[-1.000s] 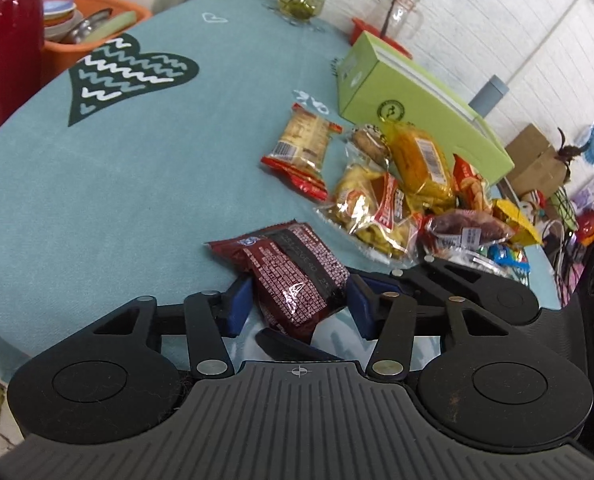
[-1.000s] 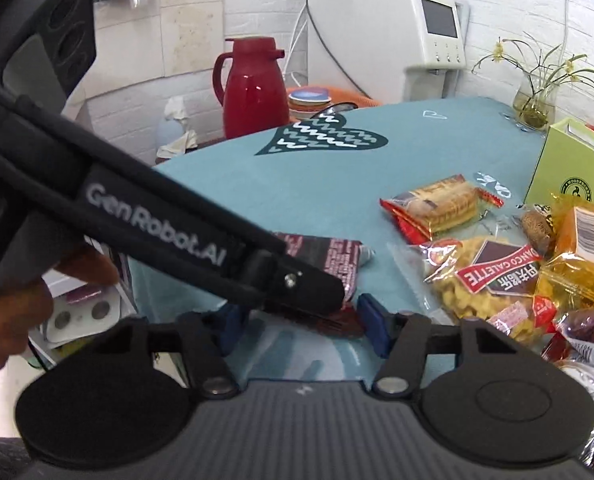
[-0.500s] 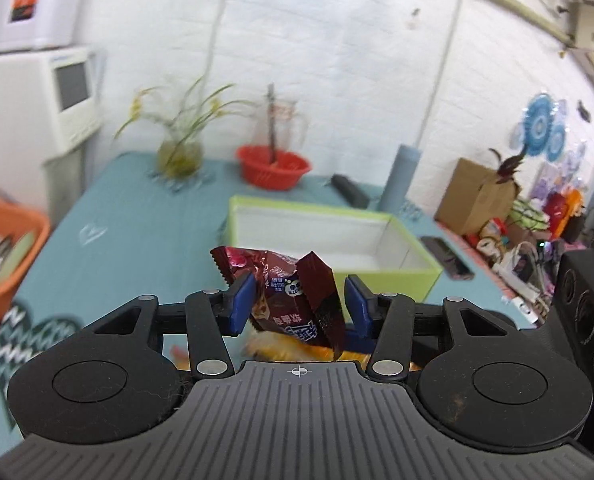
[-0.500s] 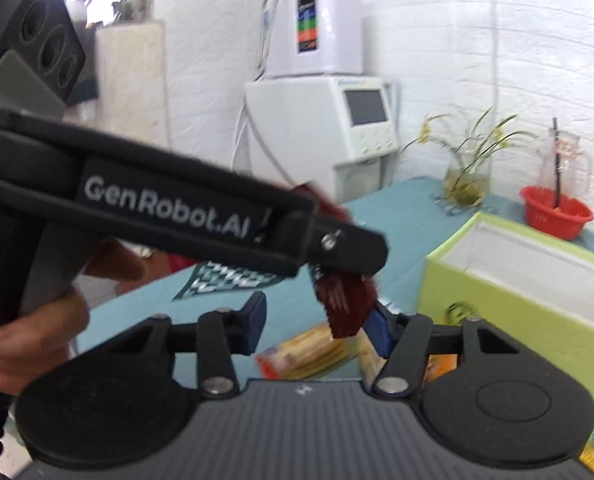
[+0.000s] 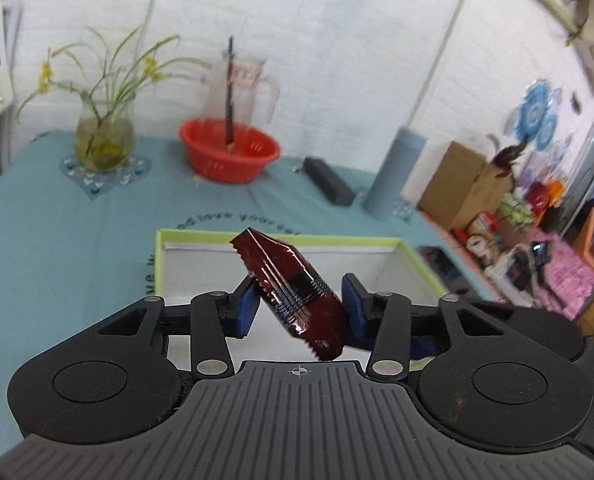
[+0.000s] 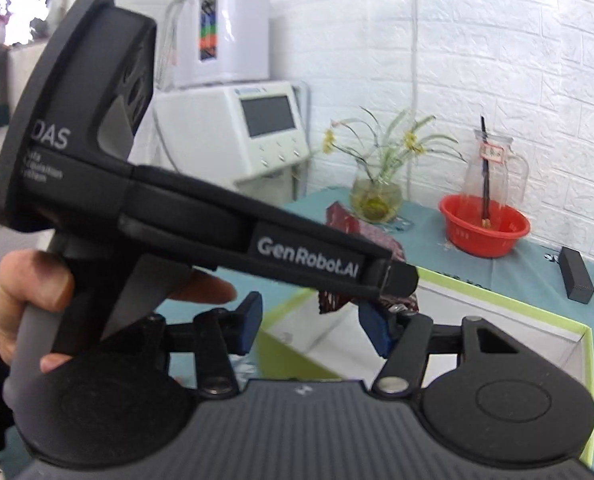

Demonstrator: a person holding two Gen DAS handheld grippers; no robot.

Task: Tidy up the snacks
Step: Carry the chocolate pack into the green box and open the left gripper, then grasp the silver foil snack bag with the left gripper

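My left gripper (image 5: 297,308) is shut on a dark red snack packet (image 5: 293,288), which stands tilted between the blue pads above the open green box (image 5: 159,256) with its white inside. In the right wrist view the left gripper body (image 6: 201,216) crosses in front, and the red packet (image 6: 373,236) shows behind its tip, over the box (image 6: 509,308). My right gripper (image 6: 309,324) is open and empty, just below and behind the left gripper's tip.
On the teal tablecloth behind the box stand a glass vase with a plant (image 5: 103,136), a red basket (image 5: 229,152) with a glass jug, a black remote (image 5: 329,186) and a grey cylinder (image 5: 393,176). A white appliance (image 6: 237,132) stands at the left.
My left gripper lifted the red packet off the table and carried it over the open green box. The right gripper followed, staying open.
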